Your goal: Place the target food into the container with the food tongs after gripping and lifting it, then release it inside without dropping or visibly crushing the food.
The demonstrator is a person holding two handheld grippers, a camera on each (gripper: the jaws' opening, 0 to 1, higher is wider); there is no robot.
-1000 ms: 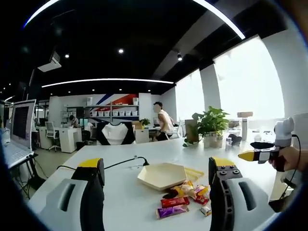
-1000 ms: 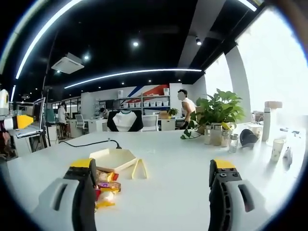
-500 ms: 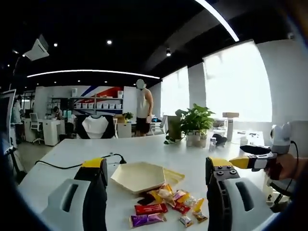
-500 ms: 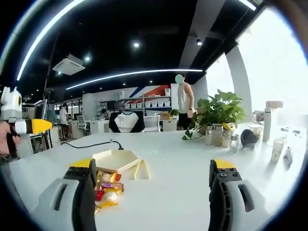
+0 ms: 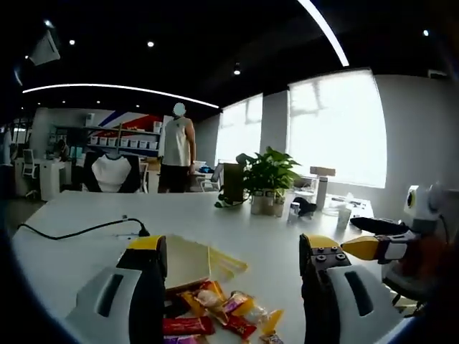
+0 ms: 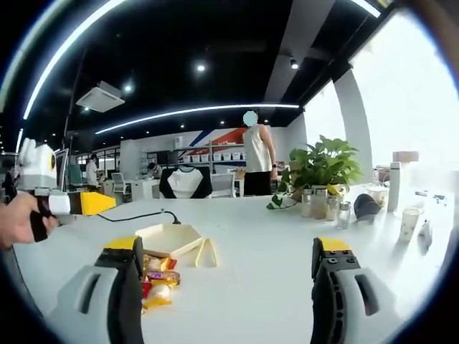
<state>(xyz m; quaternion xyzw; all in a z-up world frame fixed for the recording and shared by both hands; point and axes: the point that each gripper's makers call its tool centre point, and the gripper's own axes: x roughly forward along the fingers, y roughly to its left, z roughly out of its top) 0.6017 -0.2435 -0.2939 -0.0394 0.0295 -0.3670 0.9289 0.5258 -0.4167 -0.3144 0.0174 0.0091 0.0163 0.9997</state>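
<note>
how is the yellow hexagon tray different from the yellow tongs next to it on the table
In the right gripper view, the tray is a broad, shallow hexagonal dish with a raised rim; the tongs are two thin arms joined at one end, splayed in a V. The tray is clearly larger than the tongs. The snack packets lie heaped against the tray, while the tongs lie apart from them. Both are pale yellow and rest on the white table.
</note>
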